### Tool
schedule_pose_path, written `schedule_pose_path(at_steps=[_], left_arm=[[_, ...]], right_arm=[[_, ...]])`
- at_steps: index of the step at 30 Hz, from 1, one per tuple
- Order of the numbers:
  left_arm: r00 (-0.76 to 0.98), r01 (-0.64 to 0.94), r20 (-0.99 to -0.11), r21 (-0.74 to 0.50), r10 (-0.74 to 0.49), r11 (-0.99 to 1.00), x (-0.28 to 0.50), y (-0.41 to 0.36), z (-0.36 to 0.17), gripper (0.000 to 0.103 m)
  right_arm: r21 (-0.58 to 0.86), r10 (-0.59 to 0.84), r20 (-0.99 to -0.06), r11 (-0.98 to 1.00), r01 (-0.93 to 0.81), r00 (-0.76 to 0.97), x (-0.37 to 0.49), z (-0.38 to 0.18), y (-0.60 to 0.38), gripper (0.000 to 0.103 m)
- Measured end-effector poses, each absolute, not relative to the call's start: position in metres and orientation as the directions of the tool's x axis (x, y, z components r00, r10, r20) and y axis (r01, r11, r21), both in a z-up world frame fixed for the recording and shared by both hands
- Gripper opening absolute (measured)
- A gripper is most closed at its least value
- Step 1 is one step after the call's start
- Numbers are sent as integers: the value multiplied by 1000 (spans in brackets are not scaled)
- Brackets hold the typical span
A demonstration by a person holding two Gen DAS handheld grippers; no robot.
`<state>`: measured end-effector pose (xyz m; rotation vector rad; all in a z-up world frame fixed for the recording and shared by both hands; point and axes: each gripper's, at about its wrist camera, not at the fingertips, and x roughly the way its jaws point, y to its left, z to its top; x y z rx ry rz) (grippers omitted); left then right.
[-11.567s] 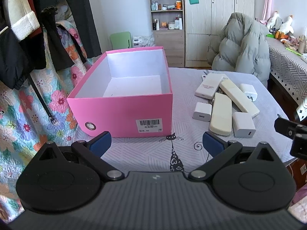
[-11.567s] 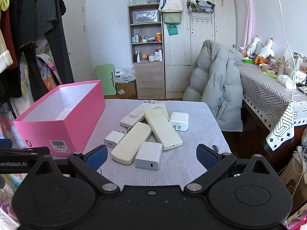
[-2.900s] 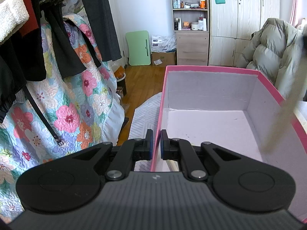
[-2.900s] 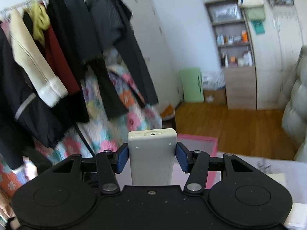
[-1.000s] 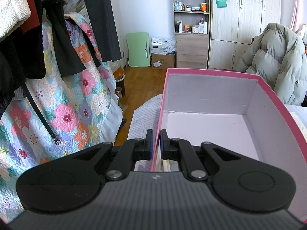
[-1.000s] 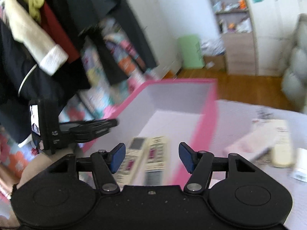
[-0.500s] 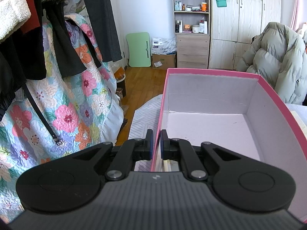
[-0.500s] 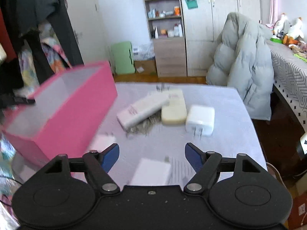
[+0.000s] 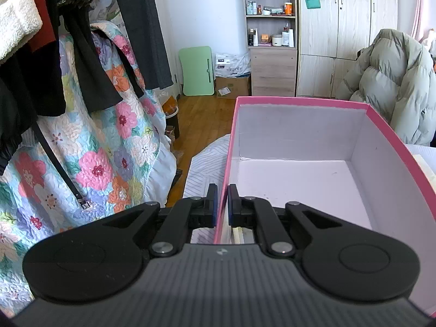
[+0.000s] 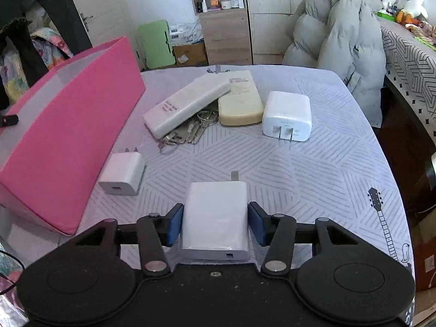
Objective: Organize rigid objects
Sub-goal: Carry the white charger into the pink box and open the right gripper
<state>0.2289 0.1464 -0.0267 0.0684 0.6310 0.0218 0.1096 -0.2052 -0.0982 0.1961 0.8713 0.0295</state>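
My left gripper [image 9: 222, 201] is shut on the near left wall of the pink box [image 9: 299, 99]. Pale remotes [image 9: 239, 235] show just below its fingers inside the box. In the right wrist view, my right gripper [image 10: 215, 222] is low over the table with a white charger [image 10: 215, 212] lying between its blue pads. The jaws are closing and a thin gap remains at the right pad. Further off lie a small charger [image 10: 122, 174], a large charger [image 10: 287, 115], a white remote [image 10: 188, 106], a cream remote [image 10: 239, 100] and keys [image 10: 188, 132].
The pink box [image 10: 68, 125] stands along the table's left side. A grey puffer coat [image 10: 335, 24] hangs over a chair behind the table. Hanging clothes and a flowered quilt [image 9: 95, 150] are to the left of the box. The patterned tablecloth [image 10: 313, 169] is bare at the right.
My right gripper swung from over the box to the table, came down around the nearest white charger, and its jaws narrowed. The left gripper has kept its hold on the box wall.
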Motion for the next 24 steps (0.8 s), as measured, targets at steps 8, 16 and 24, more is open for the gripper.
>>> schedule_pose_path(at_steps=[8, 16, 24], left_arm=[[809, 4, -586, 74, 40, 997, 227, 145, -28, 6], [810, -1, -586, 50, 30, 999, 226, 146, -28, 6], [826, 4, -563, 38, 18, 999, 223, 150, -29, 6]], right_arm=[[246, 184, -664, 969, -20, 725, 99, -57, -201, 56], [163, 468, -495, 878, -450, 733, 143, 31, -96, 56], [-232, 272, -794, 690, -685, 543, 240, 4, 24, 55]])
